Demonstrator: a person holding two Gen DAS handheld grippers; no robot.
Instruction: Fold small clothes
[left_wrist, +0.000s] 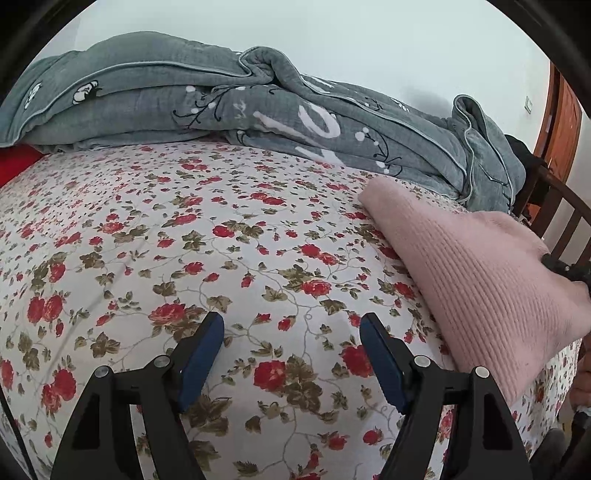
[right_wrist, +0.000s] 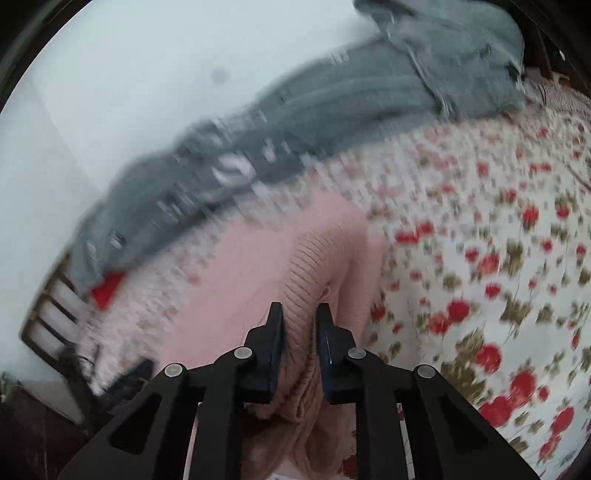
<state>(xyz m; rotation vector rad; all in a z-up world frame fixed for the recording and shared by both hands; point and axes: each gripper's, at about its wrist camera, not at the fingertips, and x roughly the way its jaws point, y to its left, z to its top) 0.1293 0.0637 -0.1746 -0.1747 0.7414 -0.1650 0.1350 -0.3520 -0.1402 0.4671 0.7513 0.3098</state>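
A pink ribbed knit garment lies on the flowered bed sheet at the right in the left wrist view, one end lifted at the right edge. My left gripper is open and empty above the bare sheet, left of the garment. In the blurred right wrist view my right gripper is shut on a bunched fold of the pink garment, which hangs away from it over the sheet. The right gripper's tip shows at the garment's lifted end in the left wrist view.
A crumpled grey quilt runs along the far side of the bed by the white wall. A dark wooden rail stands at the bed's right end, with a wooden door behind. Something red lies at the far left.
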